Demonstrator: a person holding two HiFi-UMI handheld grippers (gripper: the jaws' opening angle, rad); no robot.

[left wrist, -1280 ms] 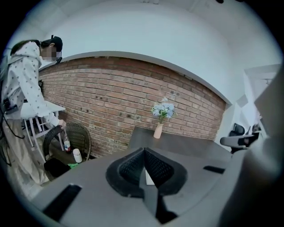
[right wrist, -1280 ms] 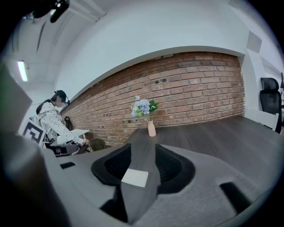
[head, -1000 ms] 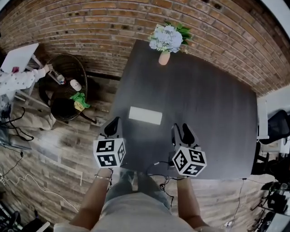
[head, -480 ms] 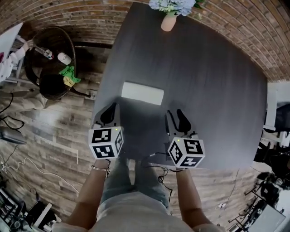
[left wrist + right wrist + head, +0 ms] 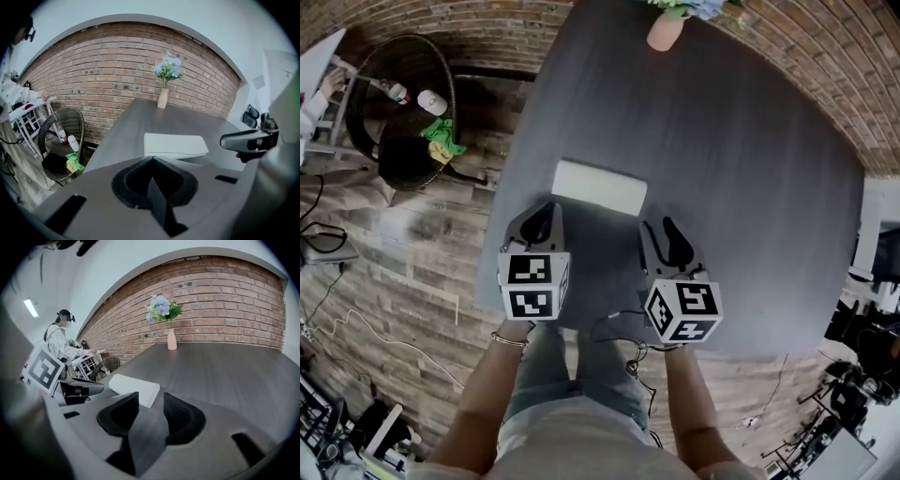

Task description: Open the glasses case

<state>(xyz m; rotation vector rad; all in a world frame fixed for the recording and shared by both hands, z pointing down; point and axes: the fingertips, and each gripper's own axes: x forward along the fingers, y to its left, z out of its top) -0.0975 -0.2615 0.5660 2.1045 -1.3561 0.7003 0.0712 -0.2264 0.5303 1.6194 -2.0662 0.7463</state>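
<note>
Left tool [image 5: 546,212] closed, right tool [image 5: 658,230] open, empty

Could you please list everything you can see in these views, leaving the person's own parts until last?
white rectangular glasses case: one, white, closed, near end of the table, just ahead of both grippers
dark grey wooden table: one, dark grey, centre
pink vase of blue and white flowers: one, pink, table's far end
round dark wicker chair: one, dark brown, on the floor left of the table
green cloth: one, green, in the chair
red brick wall: one, red-brown, beyond the table
left hand-held gripper: one, grey and black, jaws together, empty
right hand-held gripper: one, grey and black, jaws apart, empty
</note>
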